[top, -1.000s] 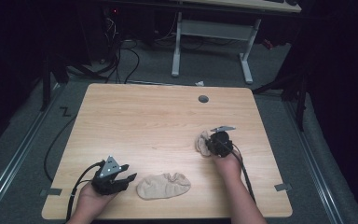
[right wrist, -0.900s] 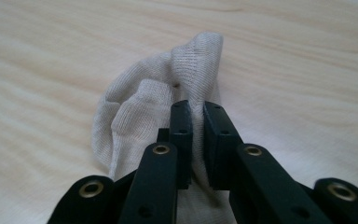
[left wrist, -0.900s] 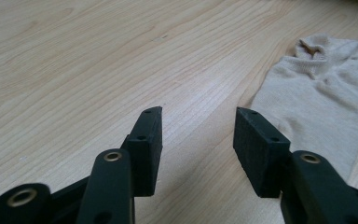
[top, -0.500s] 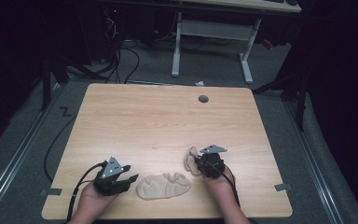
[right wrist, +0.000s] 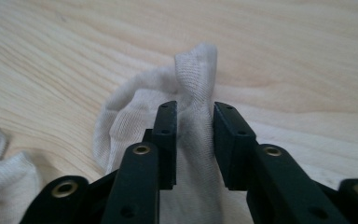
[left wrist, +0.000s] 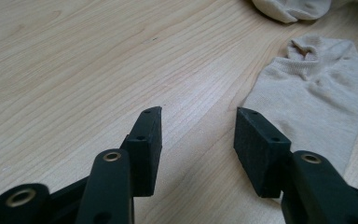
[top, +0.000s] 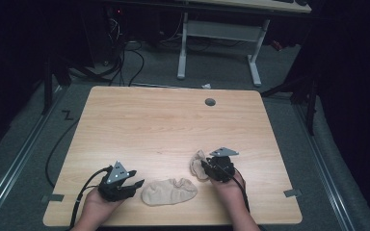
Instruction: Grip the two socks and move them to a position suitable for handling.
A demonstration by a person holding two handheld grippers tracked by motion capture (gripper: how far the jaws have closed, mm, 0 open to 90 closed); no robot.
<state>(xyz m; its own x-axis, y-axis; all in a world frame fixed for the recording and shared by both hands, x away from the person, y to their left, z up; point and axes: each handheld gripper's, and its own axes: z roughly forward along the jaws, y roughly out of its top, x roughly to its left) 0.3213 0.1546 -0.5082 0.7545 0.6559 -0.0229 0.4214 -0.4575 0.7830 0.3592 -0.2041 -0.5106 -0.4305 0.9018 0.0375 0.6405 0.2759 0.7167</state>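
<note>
Two beige socks lie on the wooden table point(top: 164, 125). One sock point(top: 169, 191) lies flat near the front edge. My left gripper point(top: 137, 185) rests just left of it, open and empty; the left gripper view shows the gripper point(left wrist: 198, 126) with this sock point(left wrist: 317, 93) to the right of its jaws. The second sock point(top: 197, 163) is bunched at my right gripper point(top: 204, 166). Its jaws have just been opening. In the right gripper view a ridge of that sock point(right wrist: 135, 112) stands loosely between the parted pads of the gripper point(right wrist: 195, 116).
A round cable hole point(top: 210, 102) sits near the table's far edge. Tape tabs point(top: 292, 193) mark the front corners. Beyond the table stands another desk's white leg frame point(top: 183, 48) among floor cables. Bare wood stretches across the table's middle and back.
My right hand has come left and toward the front edge, dragging the bunched sock closer to the flat one. Its jaws stand wider now. The left hand has kept still.
</note>
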